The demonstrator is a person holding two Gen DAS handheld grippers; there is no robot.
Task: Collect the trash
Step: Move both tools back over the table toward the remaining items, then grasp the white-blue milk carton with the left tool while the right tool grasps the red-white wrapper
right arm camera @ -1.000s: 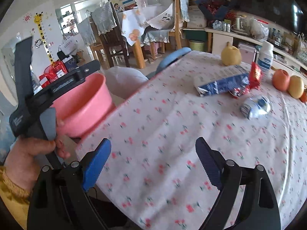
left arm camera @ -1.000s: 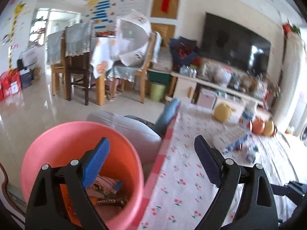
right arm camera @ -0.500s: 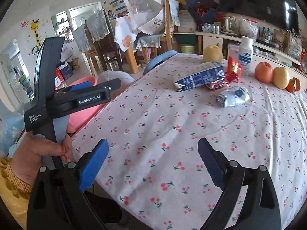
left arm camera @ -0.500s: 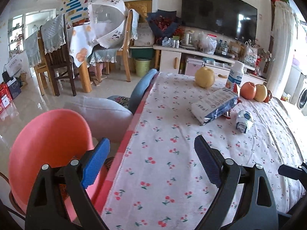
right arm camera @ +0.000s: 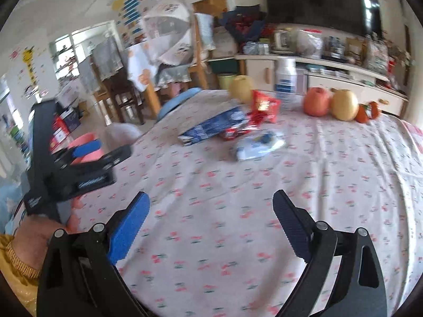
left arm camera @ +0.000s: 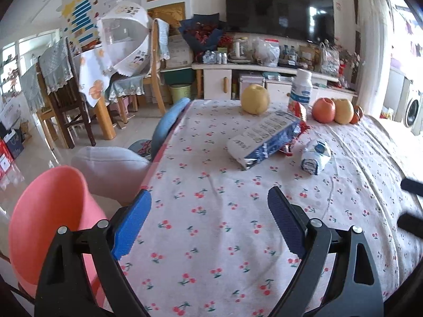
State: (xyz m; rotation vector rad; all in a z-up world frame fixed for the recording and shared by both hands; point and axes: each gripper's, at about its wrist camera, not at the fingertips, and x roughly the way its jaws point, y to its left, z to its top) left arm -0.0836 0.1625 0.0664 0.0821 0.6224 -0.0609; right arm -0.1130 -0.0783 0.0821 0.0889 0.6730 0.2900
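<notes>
Lying on a cherry-print tablecloth (left arm camera: 211, 211), right of centre in the left wrist view, are three pieces of trash: a flattened blue and white carton (left arm camera: 264, 140), a crumpled red wrapper (left arm camera: 296, 132) tucked against its far side, and a squashed white and blue packet (left arm camera: 316, 155) just to the right. Past them, near the table's far edge, stand a yellow pear (left arm camera: 255, 99), a white bottle (left arm camera: 302, 87) and a row of fruit (left arm camera: 333, 109). At lower left a pink bin (left arm camera: 50, 216) sits beside the table. Across the bottom, the left gripper (left arm camera: 208, 222) has its blue-padded jaws wide apart over bare cloth, holding nothing. In the blurred right wrist view, the right gripper (right arm camera: 210, 224) also hangs with jaws apart and empty. A hand (right arm camera: 39, 235) in a yellow sleeve grips the left tool at the left edge.
</notes>
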